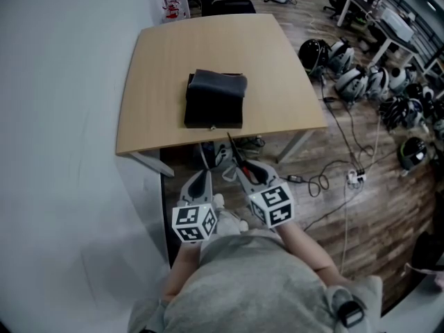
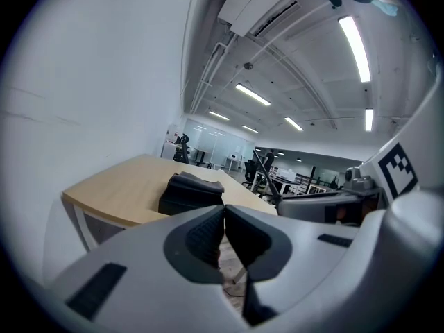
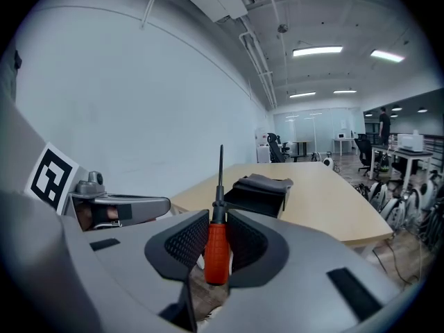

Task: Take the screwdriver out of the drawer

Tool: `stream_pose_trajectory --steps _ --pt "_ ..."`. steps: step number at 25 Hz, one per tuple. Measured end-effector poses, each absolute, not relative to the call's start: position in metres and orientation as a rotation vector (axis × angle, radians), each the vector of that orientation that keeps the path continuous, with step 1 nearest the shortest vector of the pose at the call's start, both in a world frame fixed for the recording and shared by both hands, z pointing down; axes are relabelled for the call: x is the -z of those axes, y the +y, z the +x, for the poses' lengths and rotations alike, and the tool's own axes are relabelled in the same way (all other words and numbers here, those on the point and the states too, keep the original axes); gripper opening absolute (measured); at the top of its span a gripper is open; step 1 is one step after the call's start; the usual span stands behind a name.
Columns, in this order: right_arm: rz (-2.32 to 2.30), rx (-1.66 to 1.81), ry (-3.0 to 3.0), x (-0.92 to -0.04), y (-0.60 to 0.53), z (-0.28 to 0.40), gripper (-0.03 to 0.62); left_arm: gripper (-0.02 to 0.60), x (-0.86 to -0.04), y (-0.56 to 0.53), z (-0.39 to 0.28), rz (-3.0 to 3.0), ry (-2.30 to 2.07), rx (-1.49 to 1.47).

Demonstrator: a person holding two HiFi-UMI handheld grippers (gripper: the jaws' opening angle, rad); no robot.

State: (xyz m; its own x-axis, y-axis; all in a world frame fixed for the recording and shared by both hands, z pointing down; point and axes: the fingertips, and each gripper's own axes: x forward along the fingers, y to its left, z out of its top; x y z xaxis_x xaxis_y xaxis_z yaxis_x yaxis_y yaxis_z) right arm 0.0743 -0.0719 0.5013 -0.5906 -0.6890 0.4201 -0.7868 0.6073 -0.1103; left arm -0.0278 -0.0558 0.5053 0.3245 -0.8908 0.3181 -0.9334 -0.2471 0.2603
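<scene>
Off the near edge of the table, in front of the person, the left gripper has its jaws clenched together with nothing between them. Beyond it, the black drawer box sits on the tabletop, well apart from both grippers.

To its right, the right gripper grasps the screwdriver. The tool has a stout orange-red handle, a dark collar, and a thin dark shaft.

From the head view, most of the handle is hidden between the jaws. Only a sliver of red and the shaft show, slanting towards the table. The shape of the tip is too small to tell, and whether the drawer stands open or closed is hard to make out.

The ribbed pads press on the handle's upper half from both sides. The shaft sticks out past the jaw tips, and the handle's butt hangs below the pads. The screwdriver is clear of the box and touches neither it nor the table.
</scene>
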Motion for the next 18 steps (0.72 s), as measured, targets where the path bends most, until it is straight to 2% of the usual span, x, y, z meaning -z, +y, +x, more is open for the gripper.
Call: stream_pose_trajectory --steps 18 --pt "1.208 -0.385 -2.53 -0.4907 -0.0743 0.0664 0.081 0.002 -0.4962 -0.0587 -0.031 2.219 -1.627 -0.118"
